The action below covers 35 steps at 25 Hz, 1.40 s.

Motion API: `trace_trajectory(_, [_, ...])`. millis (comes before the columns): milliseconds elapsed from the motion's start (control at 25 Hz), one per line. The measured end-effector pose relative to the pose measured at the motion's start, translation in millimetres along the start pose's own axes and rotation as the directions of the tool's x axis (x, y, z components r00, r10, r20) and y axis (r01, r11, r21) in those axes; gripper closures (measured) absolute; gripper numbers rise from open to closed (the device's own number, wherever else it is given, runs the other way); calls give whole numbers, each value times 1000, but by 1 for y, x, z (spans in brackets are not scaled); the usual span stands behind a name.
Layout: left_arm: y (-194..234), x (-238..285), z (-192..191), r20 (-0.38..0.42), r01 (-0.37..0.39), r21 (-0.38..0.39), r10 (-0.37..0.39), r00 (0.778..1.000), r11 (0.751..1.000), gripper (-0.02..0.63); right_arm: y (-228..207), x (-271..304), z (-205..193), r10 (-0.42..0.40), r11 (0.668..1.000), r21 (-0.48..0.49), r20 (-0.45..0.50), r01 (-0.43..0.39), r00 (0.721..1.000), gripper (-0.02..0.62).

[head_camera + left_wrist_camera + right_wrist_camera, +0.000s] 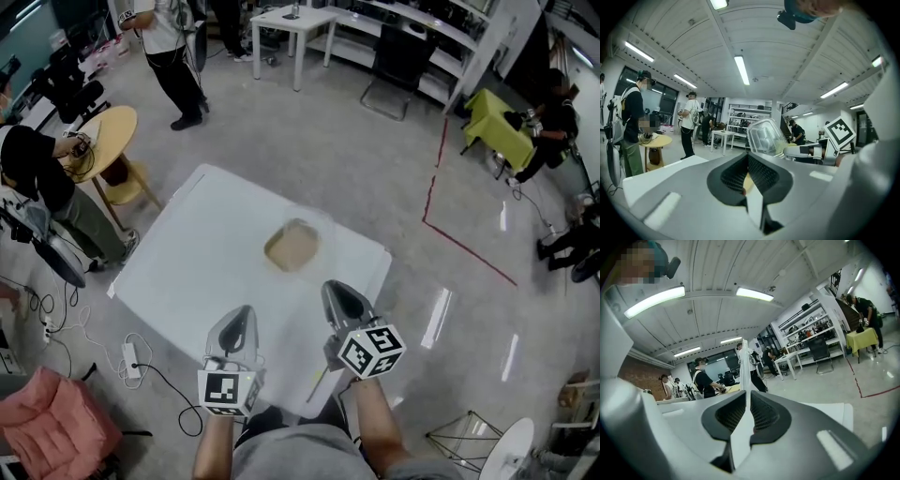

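A: Both clenched?
B: Yes. The left gripper [241, 316] and right gripper [339, 291] hang over the near edge of the table [187, 267], jaws pressed together, holding nothing I can see. The clear container [292, 245] sits apart from them, mid-table.
A: Trouble ahead?
B: Going in shut like that, I'd guess they'd shove it. It looks light, so it could skid or tip.
A: What's inside?
B: Something brown, too blurred to name. And a thin white strip [744, 362] lines up with the right jaws; held or behind them, I can't tell.

Bright ceiling strip lights, floor glare, fisheye-warped edges
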<state>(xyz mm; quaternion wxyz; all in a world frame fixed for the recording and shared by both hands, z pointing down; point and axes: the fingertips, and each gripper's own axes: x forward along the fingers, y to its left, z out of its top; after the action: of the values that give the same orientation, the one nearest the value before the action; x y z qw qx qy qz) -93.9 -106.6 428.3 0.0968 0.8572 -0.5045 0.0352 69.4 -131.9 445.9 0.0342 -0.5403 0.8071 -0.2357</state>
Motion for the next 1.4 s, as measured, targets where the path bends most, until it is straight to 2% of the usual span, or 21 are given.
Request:
trace_trajectory(360, [-26,-30,13,23,119,37,-120,992,992,594,23,-53,-4,-93,993,-74,60,97,994,563])
trace_trajectory(560, [-41,-40,14,11,192,61,-193,981,980,594,33,-78,-9,-166,971,-159,78,176,983,563])
trace_trajectory(840, [-71,-53,8,-12,309,86,-309,951,947,594,40,-122,-22,-266,947,-152,118,282,957,563])
trace_trajectory(1120, [-106,-53,-2,-37,417,90,-416,909,904,594,35,-160,-33,-366,910,-153,140,385,920,561])
trace_trajectory(1280, [-128,-58,-7,-54,464,91,-461,886,881,594,32,-187,-40,-415,888,-154,142,434,899,561])
trace_trajectory(1400, [-135,-59,-14,-70,477,91,-473,878,874,594,29,-198,-45,-440,872,-169,138,459,887,561])
